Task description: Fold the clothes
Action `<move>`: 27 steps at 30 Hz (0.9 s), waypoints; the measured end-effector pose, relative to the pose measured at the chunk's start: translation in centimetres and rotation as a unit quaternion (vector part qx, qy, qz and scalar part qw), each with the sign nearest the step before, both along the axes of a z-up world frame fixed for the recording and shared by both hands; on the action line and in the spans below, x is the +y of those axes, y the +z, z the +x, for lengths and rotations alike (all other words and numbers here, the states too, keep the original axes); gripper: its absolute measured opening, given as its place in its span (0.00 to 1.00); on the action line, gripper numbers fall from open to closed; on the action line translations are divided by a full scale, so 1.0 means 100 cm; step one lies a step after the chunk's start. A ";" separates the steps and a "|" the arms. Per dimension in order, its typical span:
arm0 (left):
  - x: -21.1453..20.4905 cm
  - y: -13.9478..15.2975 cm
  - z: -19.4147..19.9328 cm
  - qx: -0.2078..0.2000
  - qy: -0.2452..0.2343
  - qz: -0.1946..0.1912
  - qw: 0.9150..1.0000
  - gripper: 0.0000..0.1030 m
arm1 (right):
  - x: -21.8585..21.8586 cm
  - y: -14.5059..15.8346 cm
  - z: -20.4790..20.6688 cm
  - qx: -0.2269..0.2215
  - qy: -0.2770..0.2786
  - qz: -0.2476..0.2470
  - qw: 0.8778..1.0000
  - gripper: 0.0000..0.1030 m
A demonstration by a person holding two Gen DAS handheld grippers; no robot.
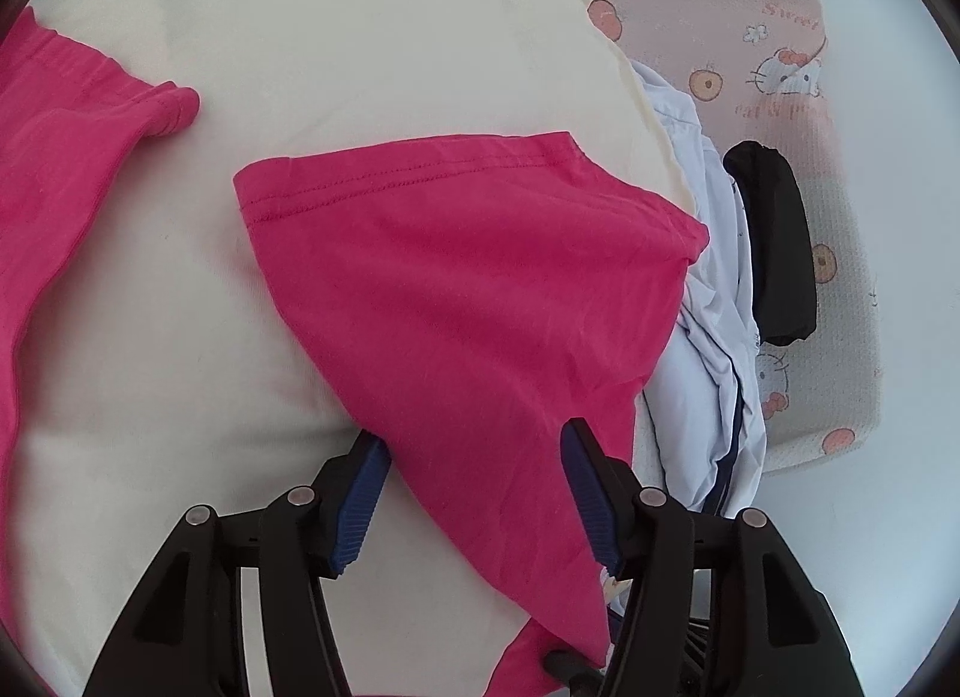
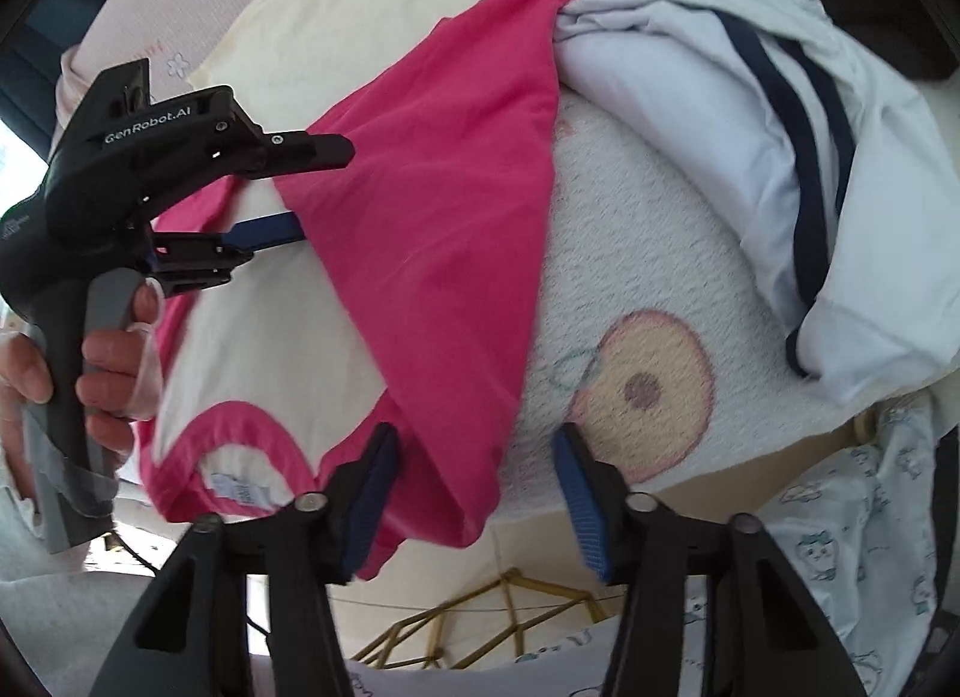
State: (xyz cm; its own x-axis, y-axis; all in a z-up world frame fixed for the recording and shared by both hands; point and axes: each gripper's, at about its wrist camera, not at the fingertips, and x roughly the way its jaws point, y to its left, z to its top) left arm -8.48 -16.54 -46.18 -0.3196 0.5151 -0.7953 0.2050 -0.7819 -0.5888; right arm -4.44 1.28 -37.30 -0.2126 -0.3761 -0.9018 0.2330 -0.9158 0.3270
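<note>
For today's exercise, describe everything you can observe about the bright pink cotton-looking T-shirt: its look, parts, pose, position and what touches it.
The bright pink cotton-looking T-shirt is a soft, thin knit with a stitched hem, a round neckline and a white label inside. It lies partly folded on a cream cloth, one flap doubled over diagonally. Its far corner meets a pale blue garment with navy stripes. The left gripper straddles one fold; the right gripper straddles its lower edge, pads seemingly not pressing.

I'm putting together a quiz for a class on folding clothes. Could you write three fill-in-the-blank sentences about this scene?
The shirt lying between the fingers of the left gripper is coloured ___.
The pale blue garment beside it carries two dark ___.
In the right wrist view, a person's ___ holds the left gripper's handle.
Missing words: pink; stripes; hand.
</note>
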 end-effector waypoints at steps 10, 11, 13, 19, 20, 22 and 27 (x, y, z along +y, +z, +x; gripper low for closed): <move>0.016 0.009 0.004 0.044 -0.016 -0.125 0.991 0.05 | -0.004 -0.003 0.011 0.006 -0.006 0.047 0.999 0.24; 0.015 0.012 0.004 0.051 -0.015 -0.130 0.990 0.04 | -0.006 -0.002 0.013 0.008 -0.004 0.055 0.998 0.23; 0.013 0.018 0.005 0.067 -0.015 -0.144 0.987 0.04 | -0.009 -0.001 0.016 0.016 0.000 0.061 0.998 0.21; 0.007 0.024 -0.006 0.074 -0.033 -0.173 0.982 0.04 | -0.026 0.001 0.021 0.034 0.033 0.085 0.995 0.16; 0.007 0.023 -0.008 0.069 -0.034 -0.170 0.982 0.04 | -0.029 0.000 0.021 0.032 0.039 0.091 0.995 0.16; 0.006 0.019 -0.009 0.059 -0.032 -0.159 0.985 0.04 | -0.033 -0.006 0.022 0.020 0.048 0.099 0.994 0.16; -0.001 0.009 -0.005 0.035 -0.029 -0.104 0.993 0.04 | -0.026 -0.014 0.020 -0.007 0.038 0.081 0.996 0.16</move>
